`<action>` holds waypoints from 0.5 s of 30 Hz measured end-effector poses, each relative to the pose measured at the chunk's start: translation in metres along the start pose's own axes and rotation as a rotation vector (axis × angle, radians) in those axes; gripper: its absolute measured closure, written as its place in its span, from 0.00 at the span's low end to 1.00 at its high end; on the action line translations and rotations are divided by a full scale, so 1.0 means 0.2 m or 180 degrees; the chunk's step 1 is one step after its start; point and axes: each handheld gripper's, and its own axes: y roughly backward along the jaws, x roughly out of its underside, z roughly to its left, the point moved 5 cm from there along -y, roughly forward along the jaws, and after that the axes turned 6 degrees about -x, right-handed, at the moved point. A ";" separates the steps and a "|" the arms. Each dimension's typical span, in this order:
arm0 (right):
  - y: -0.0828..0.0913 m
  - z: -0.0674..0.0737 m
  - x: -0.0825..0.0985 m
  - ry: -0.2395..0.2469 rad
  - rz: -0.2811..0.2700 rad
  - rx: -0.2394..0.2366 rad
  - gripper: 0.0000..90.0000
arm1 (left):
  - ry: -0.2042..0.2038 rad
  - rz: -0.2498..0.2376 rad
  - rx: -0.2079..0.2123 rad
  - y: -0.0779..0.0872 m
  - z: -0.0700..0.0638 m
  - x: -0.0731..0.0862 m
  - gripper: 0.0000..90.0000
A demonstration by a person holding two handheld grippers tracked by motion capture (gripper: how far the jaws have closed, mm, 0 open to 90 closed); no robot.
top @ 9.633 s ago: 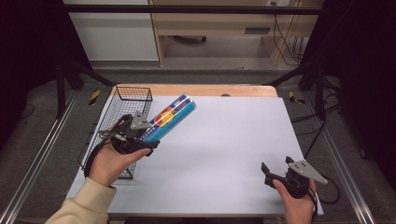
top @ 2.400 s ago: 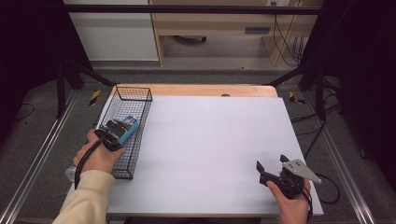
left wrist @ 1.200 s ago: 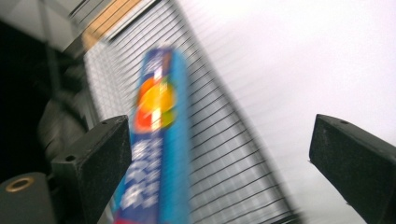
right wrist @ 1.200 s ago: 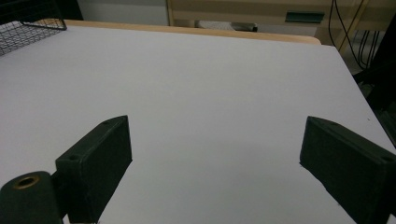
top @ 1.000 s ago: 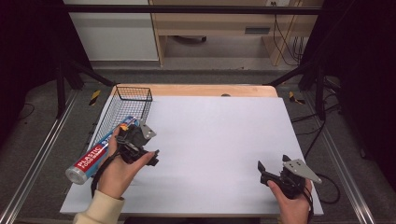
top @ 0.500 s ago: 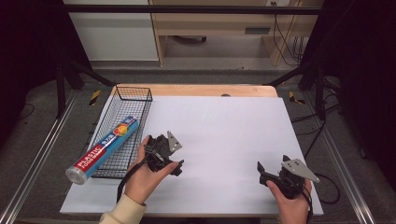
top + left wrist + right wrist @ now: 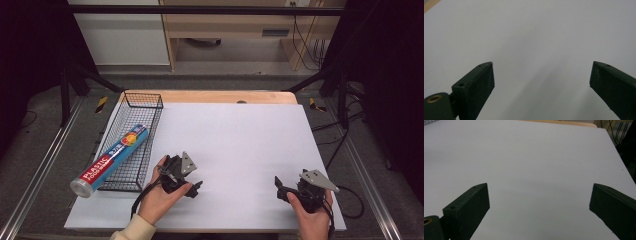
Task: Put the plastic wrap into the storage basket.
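A blue roll of plastic food wrap point(image 7: 114, 157) lies slantwise in the black wire basket point(image 7: 139, 94) at the table's left, its silver near end poking out over the basket's near-left corner. My left gripper point(image 7: 184, 176) is held low over the white table top point(image 7: 240, 130), just right of the basket and apart from the roll. In the left gripper view it point(image 7: 541, 75) is open, with bare white surface between the jaws. My right gripper point(image 7: 281, 189) is near the front right of the table. In the right gripper view it point(image 7: 539, 197) is open and holds nothing.
The table's wooden far edge point(image 7: 210, 96) shows beyond the white sheet. Metal rails point(image 7: 40, 170) run along the floor to the left. A cable point(image 7: 350, 200) trails from the right gripper off the table's right side.
My left gripper has let go of the roll, which now rests in the basket, and has moved right over the white sheet. The right gripper has stayed where it was.
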 end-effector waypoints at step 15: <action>-0.01 -0.01 0.02 -0.0030 0.0116 -0.0065 0.04 | 0.0239 -0.0036 0.0341 -0.01 -0.03 0.14 0.06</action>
